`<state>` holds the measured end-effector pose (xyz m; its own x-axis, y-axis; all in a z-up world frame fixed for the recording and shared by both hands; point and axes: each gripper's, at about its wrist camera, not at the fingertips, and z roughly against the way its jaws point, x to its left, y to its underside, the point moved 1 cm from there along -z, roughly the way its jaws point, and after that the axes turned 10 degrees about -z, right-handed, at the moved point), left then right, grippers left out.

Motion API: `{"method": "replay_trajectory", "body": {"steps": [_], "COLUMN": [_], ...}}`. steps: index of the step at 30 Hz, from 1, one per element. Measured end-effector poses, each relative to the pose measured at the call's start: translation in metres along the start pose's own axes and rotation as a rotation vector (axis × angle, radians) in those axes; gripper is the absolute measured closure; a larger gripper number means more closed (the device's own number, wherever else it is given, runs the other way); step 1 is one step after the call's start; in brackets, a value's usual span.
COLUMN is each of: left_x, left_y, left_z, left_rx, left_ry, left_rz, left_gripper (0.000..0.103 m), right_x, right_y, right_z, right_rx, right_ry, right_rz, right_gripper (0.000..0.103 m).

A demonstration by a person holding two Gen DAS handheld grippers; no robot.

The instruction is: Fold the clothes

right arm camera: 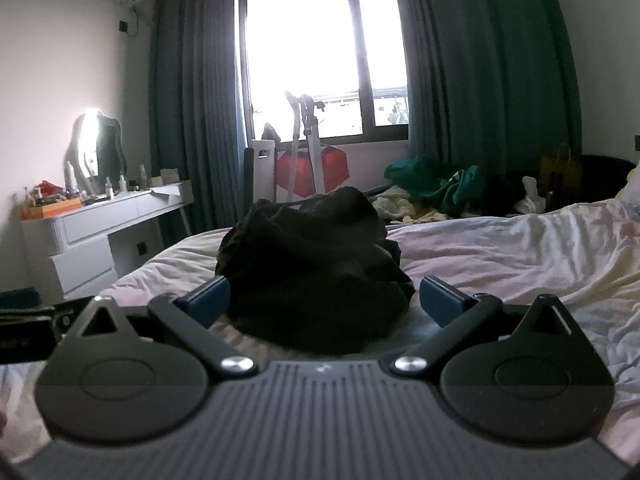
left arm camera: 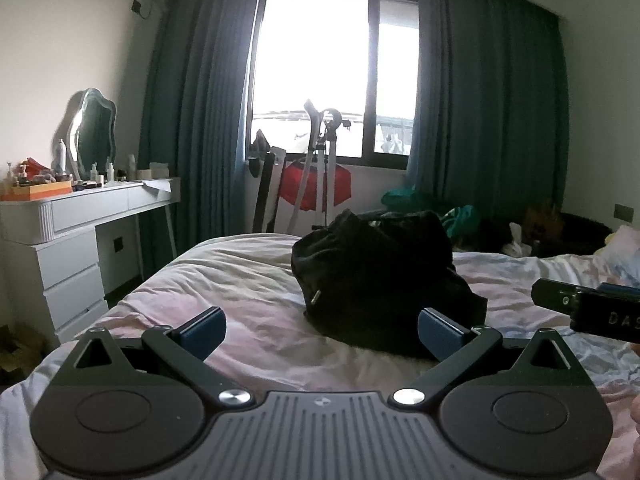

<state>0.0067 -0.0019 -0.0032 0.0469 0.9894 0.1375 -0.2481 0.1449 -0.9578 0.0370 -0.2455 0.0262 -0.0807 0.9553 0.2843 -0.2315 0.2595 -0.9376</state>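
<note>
view along both claws toward the window; the landmark is the black garment (left arm camera: 380, 276), lying in a rumpled heap on the bed (left arm camera: 224, 280), on the pale pink-and-cream cover, toward the window-side end; a metal-tipped drawcord (left arm camera: 316, 296) shows on its left flank, so i read it as a hooded top or drawstring trousers, though i cannot tell which; my left gripper (left arm camera: 322, 330) hovers just short of the heap's near-left edge, its blue pads spread wide with nothing between them; my right gripper (right arm camera: 324, 300) faces the heap's near side head-on, likewise spread and empty, and its body shows to the right of the heap in the left view; the heap is bunched, not flat, which suits either a garment awaiting folding or one loosely bundled; judgement: to fold it well i would want two separate edges, such as hem corners or shoulders, each pinched through a single layer, then drawn apart to flatten the cloth on the cover; grabbing the crown of the heap risks catching several layers together; other clothing (right arm camera: 436, 184) lies beyond the heap, by the curtain.
</note>
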Motion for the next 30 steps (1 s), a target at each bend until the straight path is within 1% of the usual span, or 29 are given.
{"method": "replay_trajectory", "body": {"steps": [5,7,10,12,17,30], "left_x": [-0.004,-0.002,-0.002,-0.001,0.0,0.004], "left_y": [0.002,0.001,0.001,0.001,0.001,0.003], "left_z": [0.006,0.002,0.0,-0.002,-0.002,-0.005], "left_rx": [-0.013,0.004,0.005,0.003,-0.005,0.009], "left_ry": [-0.003,0.003,0.007,0.018,0.045,0.066], "left_rz": [-0.028,-0.028,-0.032,-0.029,-0.011,0.026], "left_gripper": [0.0,0.0,0.0,0.0,0.0,0.0], "right_x": [0.0,-0.001,-0.003,0.003,0.003,0.0], "right_y": [-0.001,-0.002,-0.002,0.002,0.001,0.001], "right_z": [-0.002,-0.003,0.0,0.003,0.003,0.0], "right_rx": [0.004,0.004,-0.009,-0.022,-0.014,0.001], "right_ry": [0.003,0.004,0.004,0.005,0.005,-0.002], "right_rz": [0.005,0.005,0.005,0.016,0.009,-0.001], "right_gripper": [0.0,0.0,0.0,0.0,0.0,0.0]}}
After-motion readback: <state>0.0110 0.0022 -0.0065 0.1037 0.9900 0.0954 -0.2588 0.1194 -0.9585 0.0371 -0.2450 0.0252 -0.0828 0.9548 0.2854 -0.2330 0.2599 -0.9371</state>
